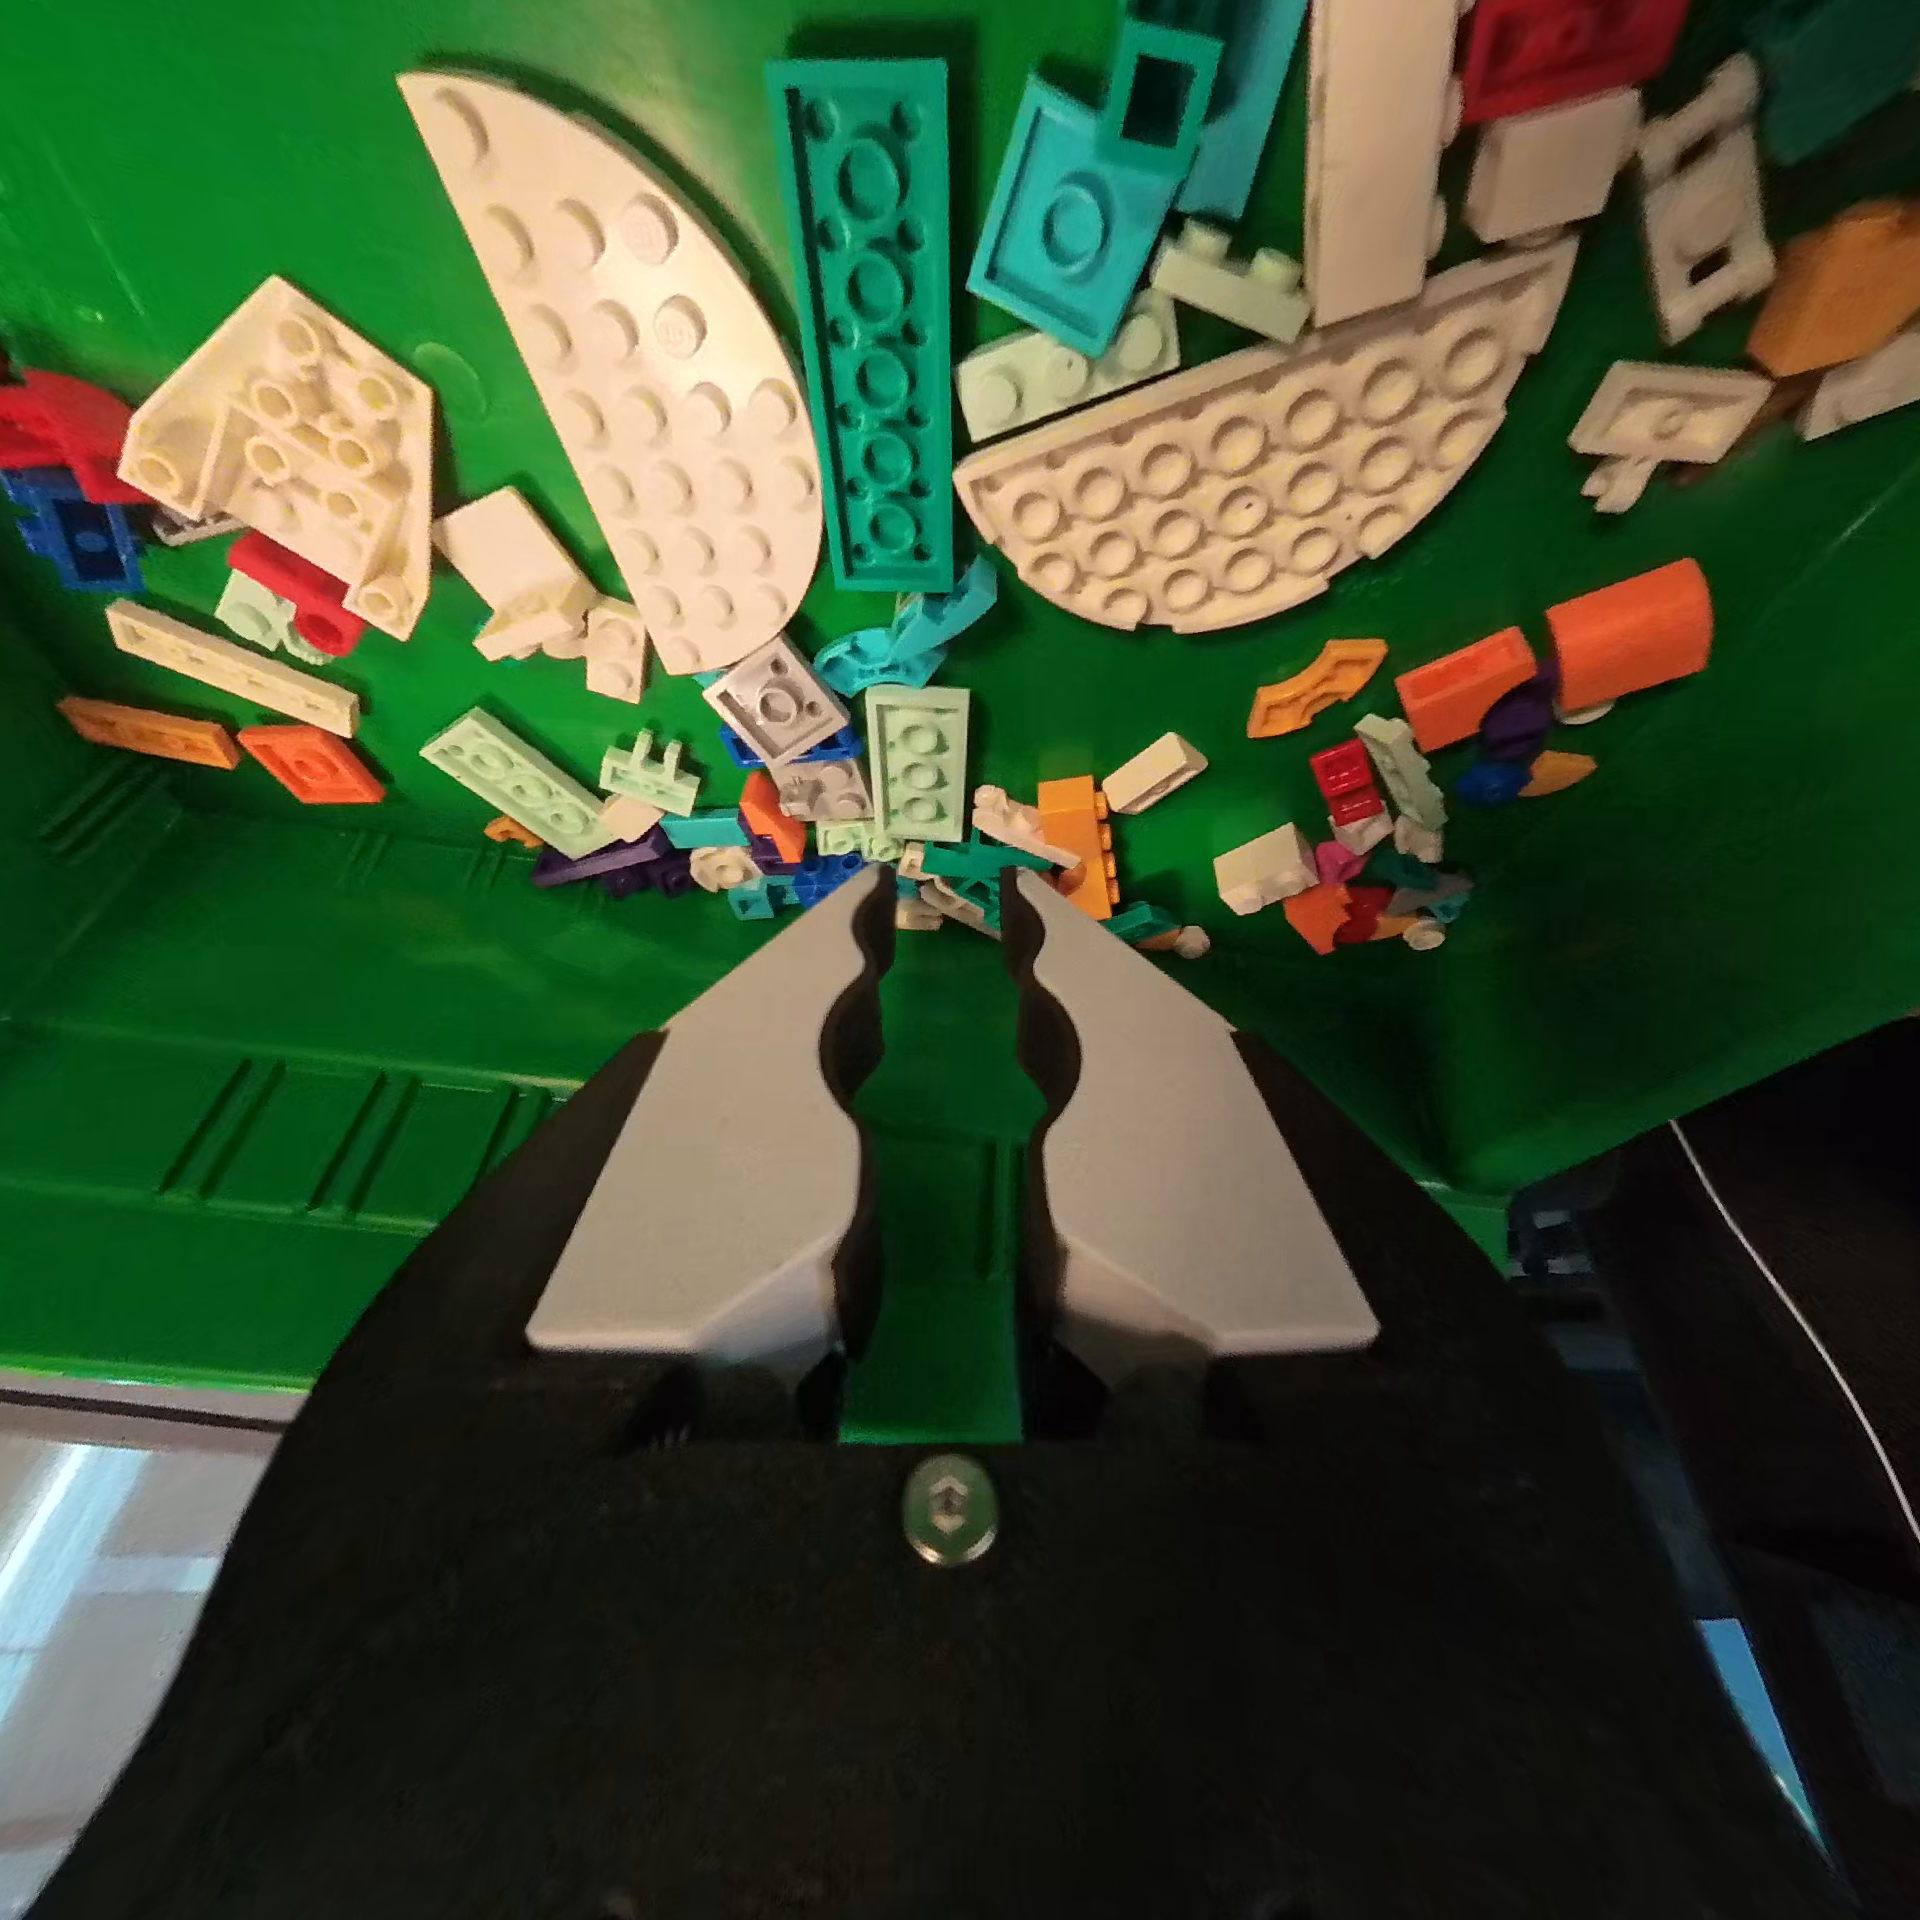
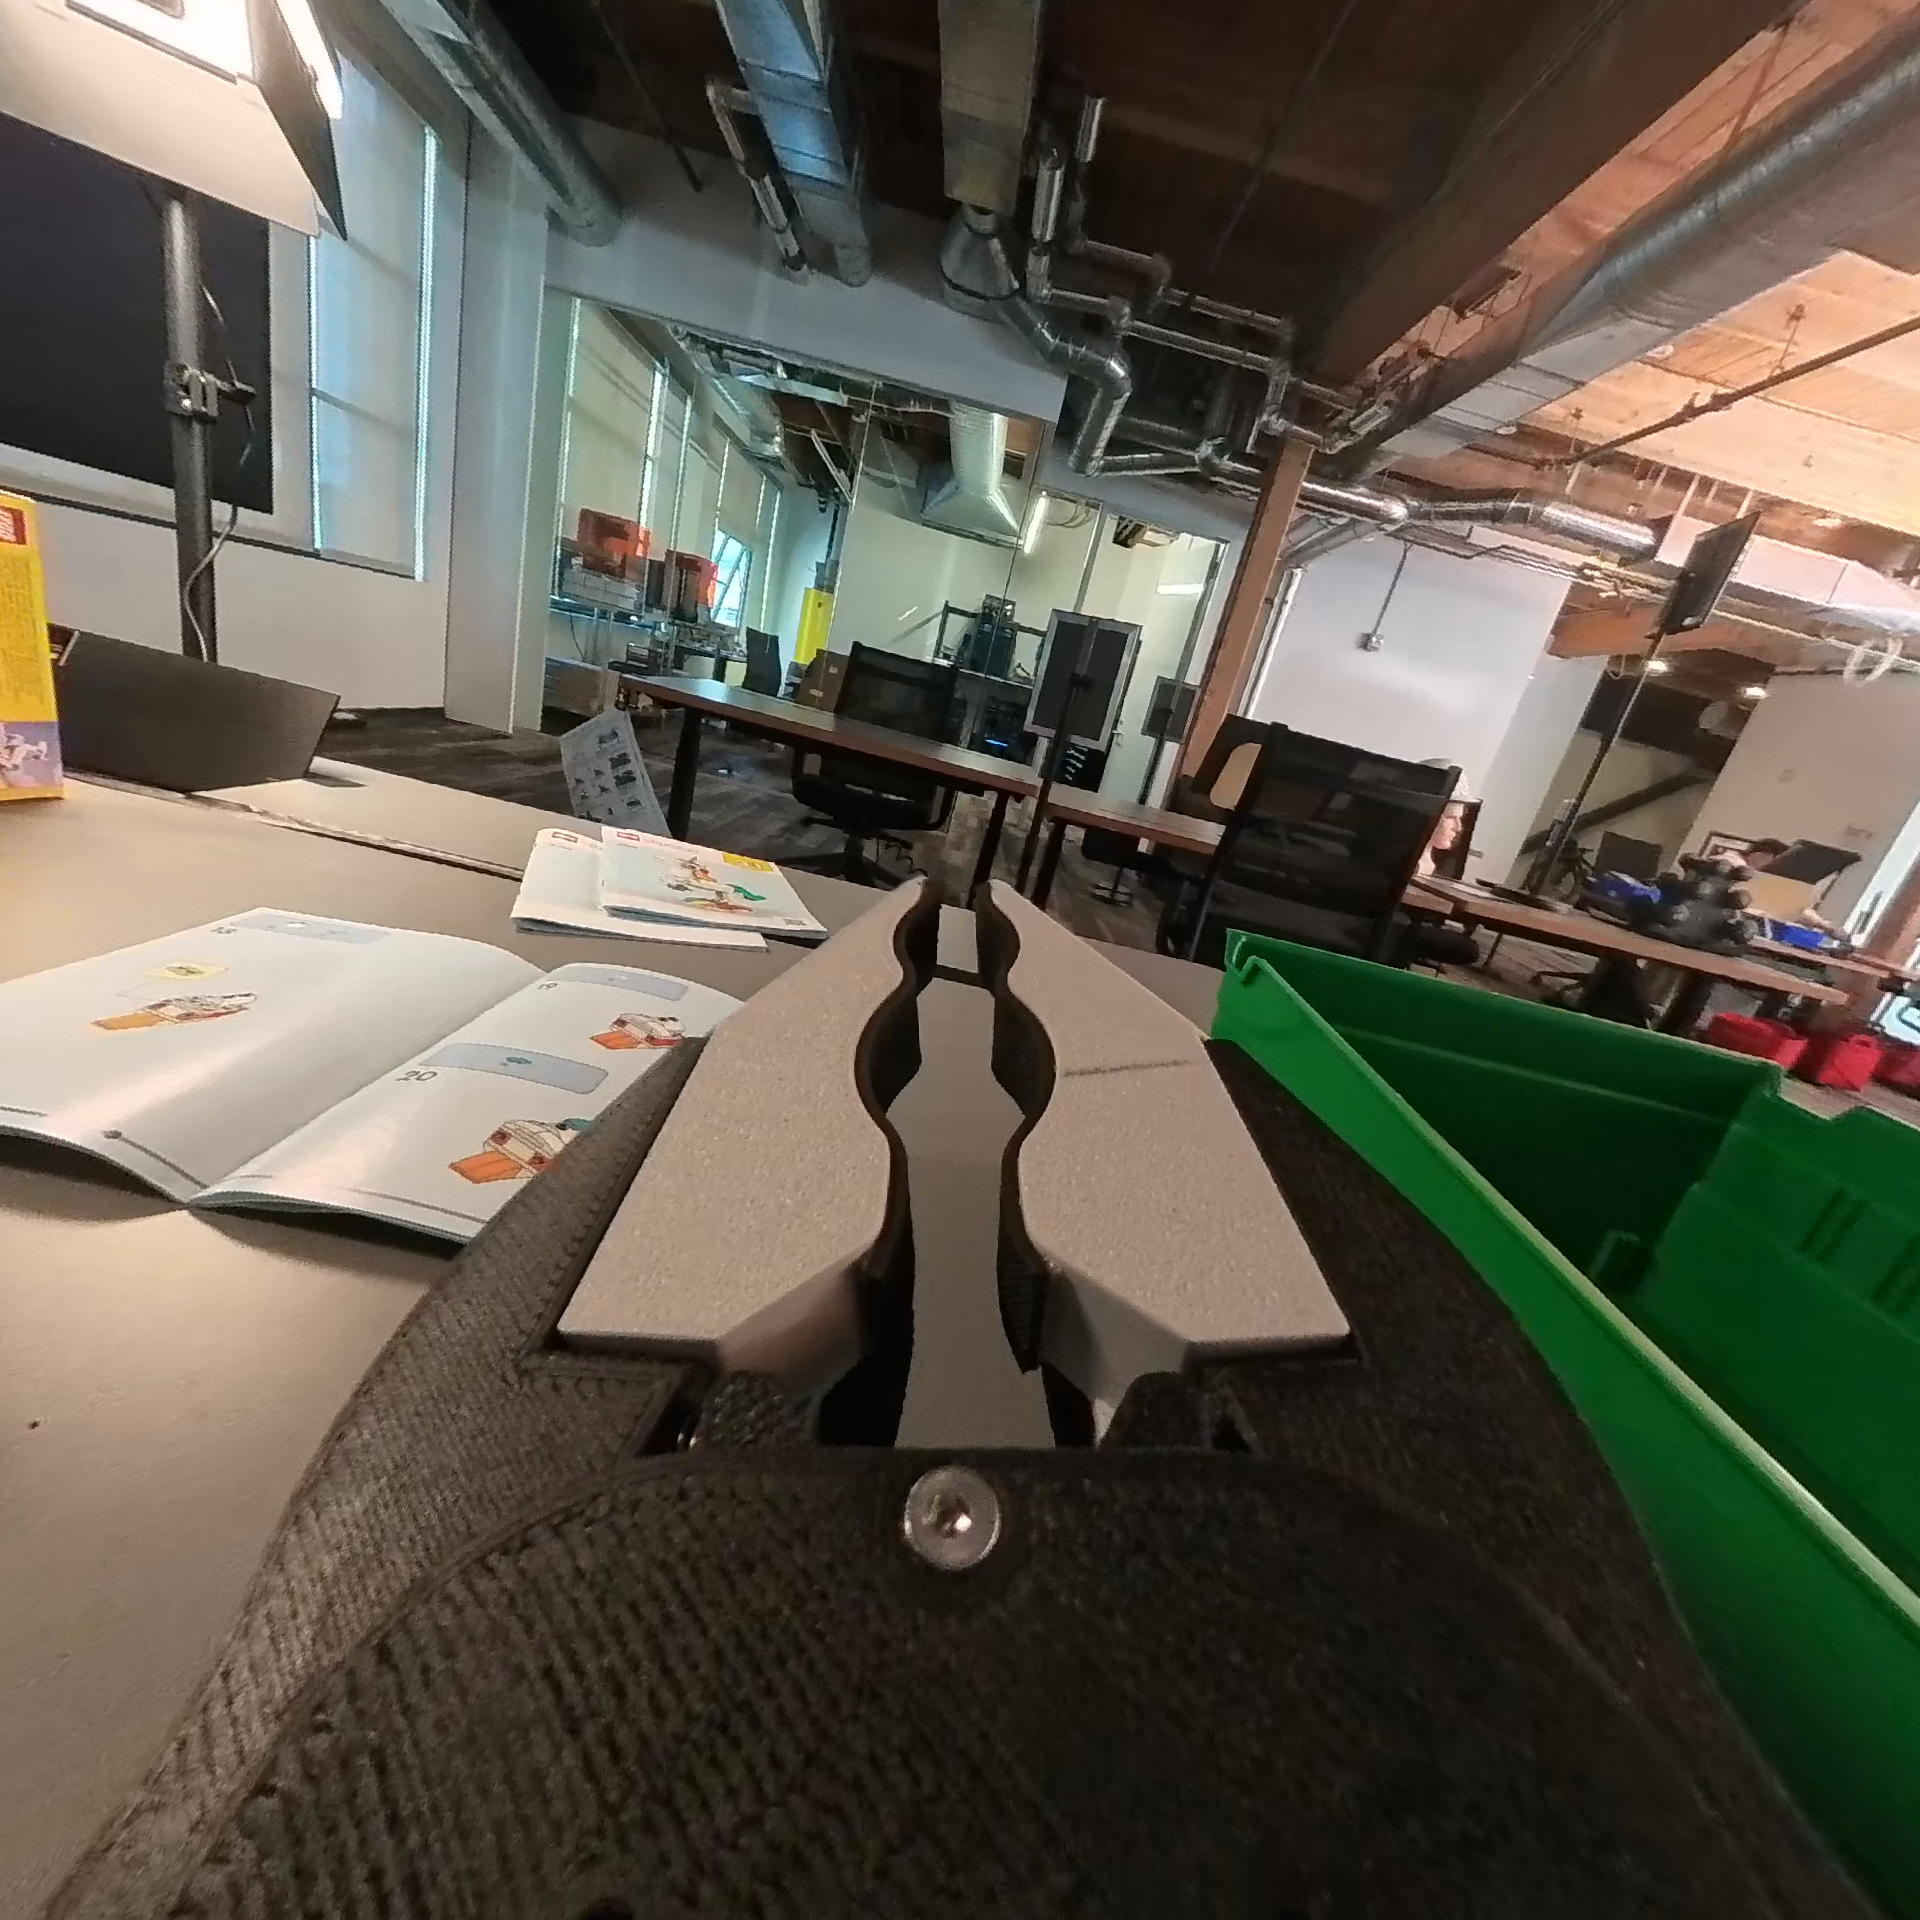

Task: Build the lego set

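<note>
Grey surface (image 2: 208,1351) is carrying a green bin (image 2: 1558,1143) at the right claw's side. Loose lego pieces (image 1: 914,769) are lying scattered on the green bin floor (image 1: 312,156): two white half-round plates (image 1: 634,384) (image 1: 1247,488) are flanking a teal long plate (image 1: 878,322). Left claw (image 1: 943,894) is hanging parted just above the small-piece pile, gripping nothing. Right claw (image 2: 951,904) is sitting slightly parted, empty, beside the bin. Open instruction booklet (image 2: 312,1049) is lying left of it, closed booklets (image 2: 665,883) beyond.
</note>
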A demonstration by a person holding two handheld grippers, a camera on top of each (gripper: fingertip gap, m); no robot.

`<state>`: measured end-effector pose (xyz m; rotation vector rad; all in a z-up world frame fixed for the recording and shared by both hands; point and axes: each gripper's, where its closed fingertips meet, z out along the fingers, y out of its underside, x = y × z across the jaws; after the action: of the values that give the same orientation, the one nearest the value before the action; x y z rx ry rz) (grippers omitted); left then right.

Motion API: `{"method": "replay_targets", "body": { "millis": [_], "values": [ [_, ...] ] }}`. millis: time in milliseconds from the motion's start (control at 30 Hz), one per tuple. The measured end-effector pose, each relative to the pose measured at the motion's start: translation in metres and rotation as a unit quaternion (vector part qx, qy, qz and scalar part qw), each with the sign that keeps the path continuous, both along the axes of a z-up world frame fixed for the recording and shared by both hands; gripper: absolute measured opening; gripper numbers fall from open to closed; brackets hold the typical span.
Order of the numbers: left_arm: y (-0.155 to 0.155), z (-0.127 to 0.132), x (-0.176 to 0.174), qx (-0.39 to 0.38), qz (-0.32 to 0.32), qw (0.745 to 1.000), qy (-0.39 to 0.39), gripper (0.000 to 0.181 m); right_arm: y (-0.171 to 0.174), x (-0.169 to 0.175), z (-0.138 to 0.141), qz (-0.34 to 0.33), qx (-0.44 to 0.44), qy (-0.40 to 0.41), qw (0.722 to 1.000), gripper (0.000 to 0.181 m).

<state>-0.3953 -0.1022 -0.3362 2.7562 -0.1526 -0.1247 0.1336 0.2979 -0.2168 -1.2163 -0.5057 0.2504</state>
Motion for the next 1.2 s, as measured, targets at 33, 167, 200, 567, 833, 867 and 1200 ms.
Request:
{"method": "replay_targets", "body": {
  "millis": [33, 167, 200, 567, 833, 867, 1200],
  "values": [
    [0.0, 0.0, 0.0, 0.001, 0.001, 1.0, -0.002, 0.019, 0.0, 0.0, 0.0, 0.001, 0.0, 0.001, 1.0, 0.005],
    [0.0, 0.0, 0.002, 0.004, 0.002, 1.0, -0.007, 0.016, -0.001, -0.001, 0.0, 0.005, -0.001, 0.002, 1.0, 0.005],
    [0.0, -0.001, 0.003, 0.005, 0.003, 1.0, -0.01, 0.015, -0.001, -0.001, 0.0, 0.006, -0.001, 0.002, 1.0, 0.005],
    [0.004, -0.001, 0.014, 0.024, 0.007, 0.999, -0.046, 0.015, -0.004, -0.005, 0.002, 0.027, 0.0, 0.01, 1.0, 0.007],
    [0.012, 0.001, 0.017, 0.041, 0.002, 0.998, -0.048, 0.018, -0.004, -0.006, 0.001, 0.029, -0.001, 0.012, 1.0, 0.007],
    [0.012, 0.0, 0.016, 0.041, 0.001, 0.998, -0.044, 0.019, -0.004, -0.005, 0.001, 0.029, -0.002, 0.012, 1.0, 0.007],
    [0.007, -0.001, 0.015, 0.018, 0.002, 0.999, -0.039, 0.023, -0.004, -0.006, 0.001, 0.032, -0.003, 0.012, 0.999, 0.007]
  ]
}}
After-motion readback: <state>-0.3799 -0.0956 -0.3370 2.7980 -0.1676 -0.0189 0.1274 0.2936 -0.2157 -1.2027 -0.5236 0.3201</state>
